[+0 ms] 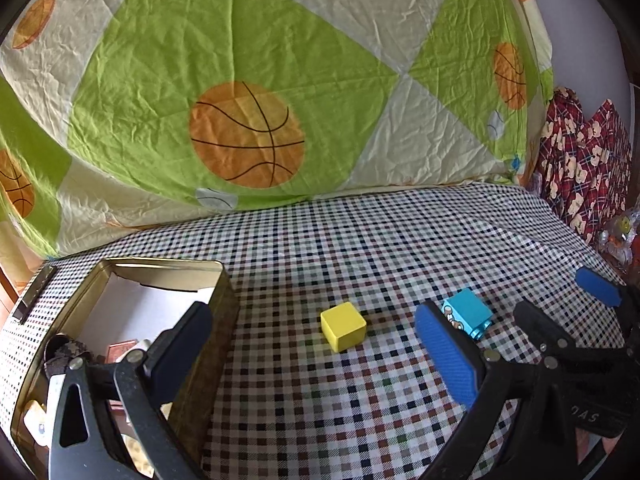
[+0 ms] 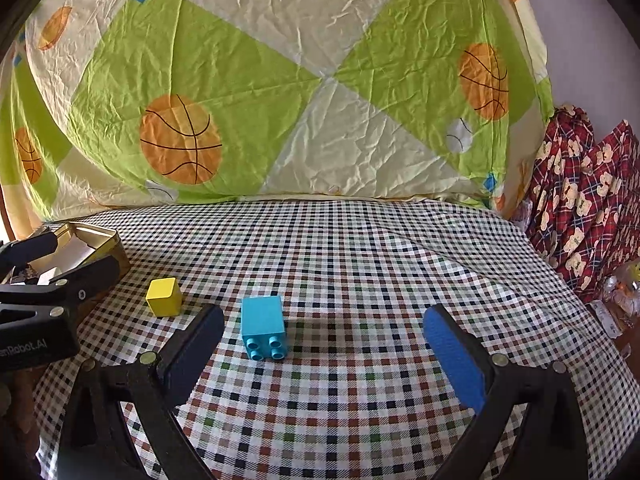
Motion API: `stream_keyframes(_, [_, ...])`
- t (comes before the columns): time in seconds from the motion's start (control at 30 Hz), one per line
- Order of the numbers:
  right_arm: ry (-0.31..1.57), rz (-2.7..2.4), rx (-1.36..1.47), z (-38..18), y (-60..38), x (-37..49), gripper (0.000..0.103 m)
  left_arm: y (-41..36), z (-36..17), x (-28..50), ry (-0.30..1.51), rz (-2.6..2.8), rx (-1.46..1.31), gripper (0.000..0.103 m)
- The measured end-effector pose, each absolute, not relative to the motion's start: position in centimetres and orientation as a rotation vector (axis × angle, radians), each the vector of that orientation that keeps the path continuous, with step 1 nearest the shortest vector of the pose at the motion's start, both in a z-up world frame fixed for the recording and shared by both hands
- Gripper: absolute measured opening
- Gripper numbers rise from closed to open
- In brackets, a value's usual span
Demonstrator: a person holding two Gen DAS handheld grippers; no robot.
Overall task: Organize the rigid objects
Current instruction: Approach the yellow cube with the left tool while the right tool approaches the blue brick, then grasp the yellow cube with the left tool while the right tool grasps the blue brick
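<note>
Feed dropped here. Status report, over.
Both tongs open, empty. Yellow cube and blue brick loose on cloth, outside tin. Nothing blocking.

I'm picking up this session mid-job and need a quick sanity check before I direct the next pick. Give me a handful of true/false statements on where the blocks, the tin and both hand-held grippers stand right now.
1. The yellow cube sits on the checkered cloth, outside the tin. True.
2. The right hand-held gripper is shut on the blue brick. False: it is open, and the brick lies on the cloth ahead of its fingers, untouched.
3. The blue brick lies on its side, studs facing the right wrist camera. True.
4. The tin's lid is on. False: it is open on top, with items visible inside.
5. The left hand-held gripper holds the yellow cube. False: it is open and empty, one finger over the tin.
</note>
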State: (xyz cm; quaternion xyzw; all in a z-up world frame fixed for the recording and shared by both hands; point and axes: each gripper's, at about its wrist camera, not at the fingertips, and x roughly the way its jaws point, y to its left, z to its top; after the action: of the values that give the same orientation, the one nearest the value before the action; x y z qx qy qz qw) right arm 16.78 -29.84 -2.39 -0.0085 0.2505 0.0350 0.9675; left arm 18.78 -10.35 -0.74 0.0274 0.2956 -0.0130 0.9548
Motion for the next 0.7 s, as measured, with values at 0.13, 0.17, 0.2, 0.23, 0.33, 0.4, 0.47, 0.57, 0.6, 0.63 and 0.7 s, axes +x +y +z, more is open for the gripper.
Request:
stream_keyframes(0.13, [0.528, 0.098, 0.021, -2.4, -31.0, 17.8, 0.100, -10.7, -1.8, 20.8, 0.660, -0.032, 0.032, 0.103])
stream_keyframes(0.17, [0.536, 0.108, 0.024, -2.4, -31.0, 18.0, 0.095, -10.7, -2.1, 21.3, 0.673, -0.031, 0.030, 0.103])
stream_keyframes(0.2, [0.548, 0.127, 0.025, -2.6, -30.8, 18.3, 0.092, -10.7, -2.4, 21.8, 0.685, -0.026, 0.027, 0.103])
stream_keyframes(0.23, [0.565, 0.150, 0.020, -2.8, -30.6, 18.6, 0.087, -10.6, -2.7, 22.2, 0.691, -0.021, 0.026, 0.103])
stream_keyframes(0.33, [0.603, 0.201, -0.006, -3.2, -29.5, 19.0, 0.079, -10.2, -3.2, 23.0, 0.706, -0.010, 0.021, 0.102])
stream_keyframes(0.4, [0.610, 0.235, -0.015, -3.4, -29.0, 19.1, 0.078, -9.9, -3.5, 23.3, 0.715, -0.016, 0.007, 0.102])
stream_keyframes(0.47, [0.640, 0.243, -0.037, -4.0, -28.3, 19.7, 0.074, -9.9, -3.8, 23.4, 0.721, -0.030, 0.006, 0.100])
stream_keyframes(0.57, [0.690, 0.282, -0.043, -5.0, -27.3, 20.6, 0.065, -10.4, -4.0, 23.6, 0.722, -0.042, 0.024, 0.097])
stream_keyframes(0.6, [0.710, 0.283, -0.057, -5.5, -26.9, 21.0, 0.065, -10.6, -4.0, 23.6, 0.720, -0.050, 0.031, 0.095])
stream_keyframes(0.63, [0.728, 0.281, -0.071, -5.9, -26.6, 21.3, 0.063, -10.8, -4.2, 23.7, 0.723, -0.055, 0.040, 0.093])
stream_keyframes(0.7, [0.752, 0.293, -0.071, -6.4, -26.2, 21.9, 0.056, -11.1, -4.5, 24.0, 0.739, -0.069, 0.049, 0.089])
